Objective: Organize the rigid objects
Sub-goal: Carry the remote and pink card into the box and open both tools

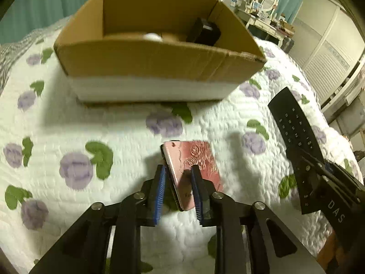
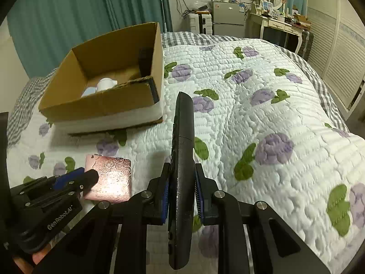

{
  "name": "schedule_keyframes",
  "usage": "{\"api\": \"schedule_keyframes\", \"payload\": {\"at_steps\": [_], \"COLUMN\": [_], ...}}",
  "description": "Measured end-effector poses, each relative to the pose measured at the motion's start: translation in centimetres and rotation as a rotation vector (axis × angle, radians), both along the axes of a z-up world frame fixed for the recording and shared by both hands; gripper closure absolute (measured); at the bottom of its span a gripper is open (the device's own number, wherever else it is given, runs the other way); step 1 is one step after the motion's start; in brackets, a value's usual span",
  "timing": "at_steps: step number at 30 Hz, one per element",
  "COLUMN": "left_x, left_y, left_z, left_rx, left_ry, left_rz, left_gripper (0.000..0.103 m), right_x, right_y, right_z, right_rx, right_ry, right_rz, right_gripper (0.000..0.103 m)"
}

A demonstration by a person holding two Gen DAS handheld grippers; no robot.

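A pink phone with a rose-embossed back lies on the quilt, tilted between the blue pads of my left gripper; the jaws straddle its near edge and look partly open. It also shows in the right wrist view, with the left gripper over its left edge. My right gripper is shut on a black remote control, held on edge above the bed; the remote shows in the left wrist view at the right. An open cardboard box stands beyond.
The box holds a black object and white items. The flowered quilt covers the bed. A dresser with mirror, a small fridge and teal curtains stand at the back.
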State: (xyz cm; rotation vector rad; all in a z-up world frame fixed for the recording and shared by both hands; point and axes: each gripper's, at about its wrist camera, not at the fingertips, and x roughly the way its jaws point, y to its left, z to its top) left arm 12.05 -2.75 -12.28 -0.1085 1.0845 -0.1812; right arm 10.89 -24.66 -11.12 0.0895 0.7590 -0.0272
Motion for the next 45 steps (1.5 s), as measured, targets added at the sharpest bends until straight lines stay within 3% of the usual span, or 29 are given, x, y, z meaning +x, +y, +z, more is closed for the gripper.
{"api": "schedule_keyframes", "payload": {"at_steps": [9, 14, 15, 18, 22, 30, 36, 45], "left_x": [-0.2, 1.1, 1.2, 1.0, 0.2, -0.9, -0.8, 3.2], "left_y": [-2.2, -4.5, -4.7, -4.9, -5.3, -5.0, -4.1, -1.4], "left_z": [2.1, 0.7, 0.5, 1.1, 3.5, 8.8, 12.9, 17.3], "left_rx": [-0.040, 0.010, 0.010, 0.008, 0.053, 0.086, 0.101, 0.116], "left_ry": [-0.090, -0.051, -0.060, -0.092, -0.166, -0.294, -0.390, -0.471], "left_rz": [-0.071, -0.087, -0.079, -0.078, -0.090, -0.091, -0.085, -0.045], "left_gripper": [0.077, 0.077, 0.084, 0.092, 0.093, 0.093, 0.093, 0.093], "right_x": [0.1, 0.4, 0.4, 0.3, -0.3, -1.9, -2.5, 0.9], "right_y": [-0.9, -1.3, -1.3, -1.4, -1.2, 0.3, 2.0, 4.8], "right_z": [-0.8, -1.3, -1.3, -1.3, -0.5, 3.0, 7.8, 14.6], "right_rx": [0.035, 0.059, 0.062, 0.068, 0.070, 0.050, 0.009, -0.010], "right_ry": [0.010, 0.018, 0.019, 0.014, -0.018, -0.100, -0.192, -0.299], "right_rz": [-0.012, -0.005, -0.005, 0.001, 0.012, 0.049, 0.097, 0.197], "right_gripper": [0.084, 0.084, 0.084, 0.084, 0.084, 0.085, 0.085, 0.085]}}
